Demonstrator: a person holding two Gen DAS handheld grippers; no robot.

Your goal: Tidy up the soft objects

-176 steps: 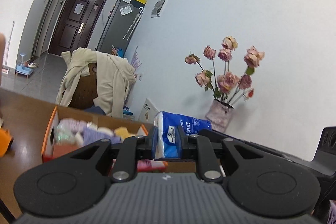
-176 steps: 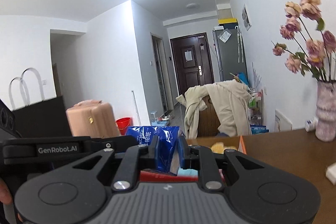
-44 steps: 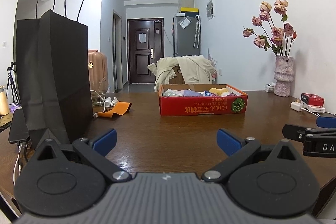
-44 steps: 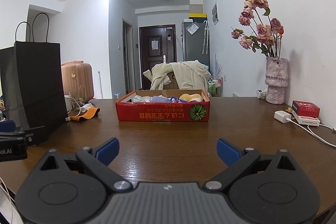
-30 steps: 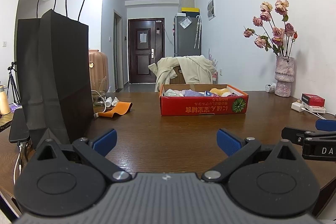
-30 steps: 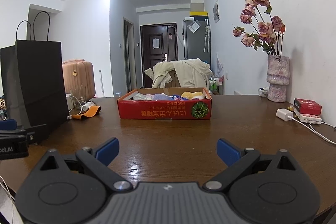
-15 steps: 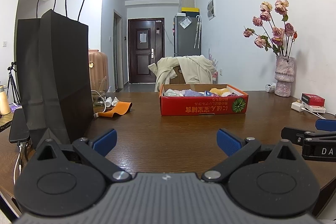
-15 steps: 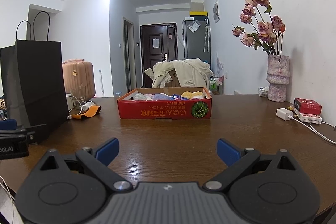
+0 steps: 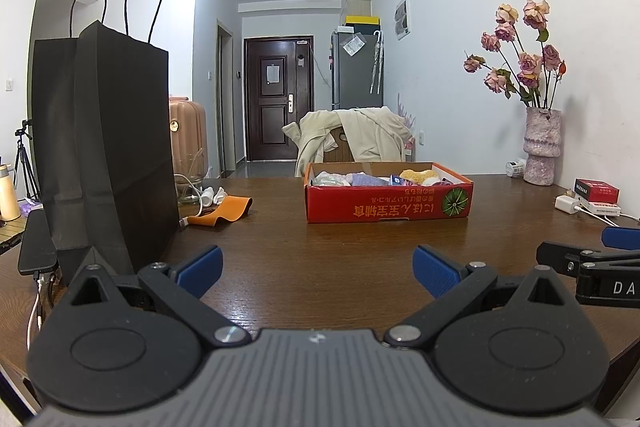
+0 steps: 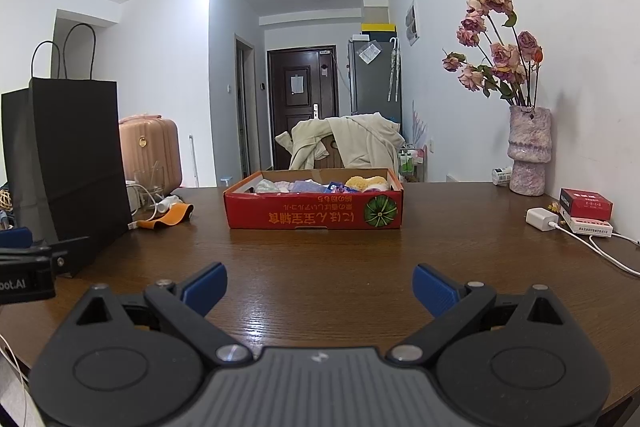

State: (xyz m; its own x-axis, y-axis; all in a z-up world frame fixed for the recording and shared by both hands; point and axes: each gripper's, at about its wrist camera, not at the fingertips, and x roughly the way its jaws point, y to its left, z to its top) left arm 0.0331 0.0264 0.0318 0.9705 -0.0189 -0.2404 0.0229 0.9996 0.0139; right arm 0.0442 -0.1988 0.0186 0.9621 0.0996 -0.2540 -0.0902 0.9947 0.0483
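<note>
The red cardboard box point(image 10: 314, 213) carries a line of yellow characters printed upside down on its front wall, just left of a green melon picture; they are too inverted to read surely. Seen from the left wrist, the right gripper point(image 9: 592, 267), right of the box, shows white letters "DA". Seen from the right wrist, the left gripper point(image 10: 24, 267), left of the box, shows "oot.AI".

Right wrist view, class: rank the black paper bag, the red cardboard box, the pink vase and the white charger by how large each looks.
1. black paper bag, though it stands nearer the camera
2. red cardboard box
3. pink vase
4. white charger
</note>
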